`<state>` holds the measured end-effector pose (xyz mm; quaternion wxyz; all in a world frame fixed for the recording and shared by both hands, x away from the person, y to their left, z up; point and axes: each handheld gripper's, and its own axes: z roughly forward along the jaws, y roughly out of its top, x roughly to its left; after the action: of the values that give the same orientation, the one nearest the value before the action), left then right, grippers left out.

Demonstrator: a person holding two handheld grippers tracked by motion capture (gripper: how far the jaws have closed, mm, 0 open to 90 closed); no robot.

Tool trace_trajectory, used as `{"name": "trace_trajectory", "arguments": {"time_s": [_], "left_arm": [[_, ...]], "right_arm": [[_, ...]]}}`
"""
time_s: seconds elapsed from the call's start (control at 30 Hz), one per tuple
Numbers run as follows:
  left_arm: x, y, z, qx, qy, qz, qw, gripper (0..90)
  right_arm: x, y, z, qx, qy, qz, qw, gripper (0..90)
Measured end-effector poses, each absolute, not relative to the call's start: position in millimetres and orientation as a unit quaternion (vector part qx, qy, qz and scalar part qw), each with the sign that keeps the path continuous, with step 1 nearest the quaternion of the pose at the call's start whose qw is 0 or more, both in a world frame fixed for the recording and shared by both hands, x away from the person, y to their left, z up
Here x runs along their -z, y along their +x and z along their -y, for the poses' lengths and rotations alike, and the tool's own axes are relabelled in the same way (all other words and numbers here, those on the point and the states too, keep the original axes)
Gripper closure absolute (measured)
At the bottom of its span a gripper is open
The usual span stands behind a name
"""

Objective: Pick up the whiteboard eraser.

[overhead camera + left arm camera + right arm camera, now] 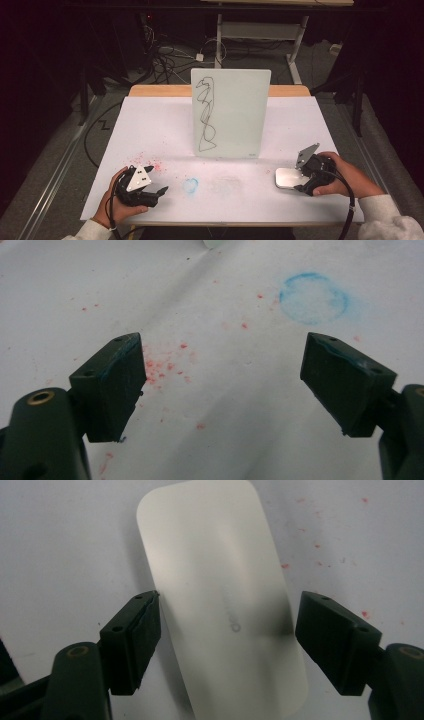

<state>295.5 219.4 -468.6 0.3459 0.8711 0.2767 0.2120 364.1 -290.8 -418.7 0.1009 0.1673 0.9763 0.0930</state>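
Note:
A white glass board (230,115) stands upright mid-table with a black scribble on its left half. A flat white eraser (286,178) with rounded corners lies on the table near the right front edge. My right gripper (300,181) straddles it. In the right gripper view the eraser (220,580) lies between the jaws of that gripper (227,625); the left pad (145,630) meets its edge and the right pad (325,640) stands a hair off it. My left gripper (157,181) hovers open over bare table at the front left, and nothing sits in the wide opening of this gripper (222,375).
The white table top (150,130) carries a blue ring stain (190,185) (313,298) between the two hands and red specks (150,162) (165,365) by the left gripper. Cables and desk legs (219,35) sit on the floor beyond the table's far edge.

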Motion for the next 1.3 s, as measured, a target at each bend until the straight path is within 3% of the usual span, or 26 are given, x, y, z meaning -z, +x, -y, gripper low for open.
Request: {"name": "trace_trajectory", "arguments": {"time_s": [0.27,0.57,0.97,1.3], "left_arm": [[472,298,-216,-0.204,0.878,-0.275,0.335,17.7],[471,298,-217,-0.205,0.876,-0.276,0.337,17.7],[466,297,-220,-0.232,0.867,-0.273,0.346,17.7],[463,297,-225,-0.242,0.86,-0.276,0.354,17.7]], "right_arm": [[431,379,277,-0.046,0.116,-0.99,0.072,27.0],[432,375,278,-0.054,0.094,-0.99,0.088,30.0],[400,361,251,-0.239,0.148,-0.936,0.21,30.8],[399,351,211,-0.3,0.167,-0.909,0.238,30.9]]}}
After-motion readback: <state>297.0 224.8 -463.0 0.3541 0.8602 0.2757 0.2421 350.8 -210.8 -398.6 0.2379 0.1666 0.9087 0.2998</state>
